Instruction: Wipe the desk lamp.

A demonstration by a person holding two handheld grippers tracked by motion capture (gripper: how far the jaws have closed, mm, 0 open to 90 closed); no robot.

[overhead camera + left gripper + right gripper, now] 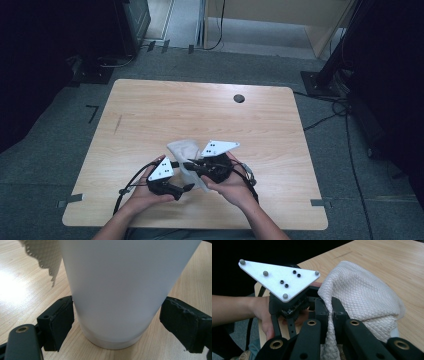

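Grey carpet surrounded a pale wooden table [150, 110] in a dim room, with black stands off at the far corners.

Between the left gripper's [186, 187] pads [60, 322] stood a white cup [120, 290], upright on the table; the pads sat against its lower wall at nine and three o'clock, grasping it just above the base. A scalloped edge of the cloth [47, 257] hung down at eleven o'clock of the cup in the left gripper view.

The right gripper's [331, 313] jaws were clenched on a fold of the cream, quilted cloth, which ran down between them and bulged out over the cup's mouth towards two o'clock in the right gripper view. Beyond those jaws, at ten o'clock, the left hand [264, 315] held its gripper, topped by a white three-cornered plate [279, 277].

From the high view, both hands met near the table's six o'clock edge, the grippers close together, the cloth [186, 150] bunched between them. A dark round hole [239, 98] lay well apart at the table's one o'clock.
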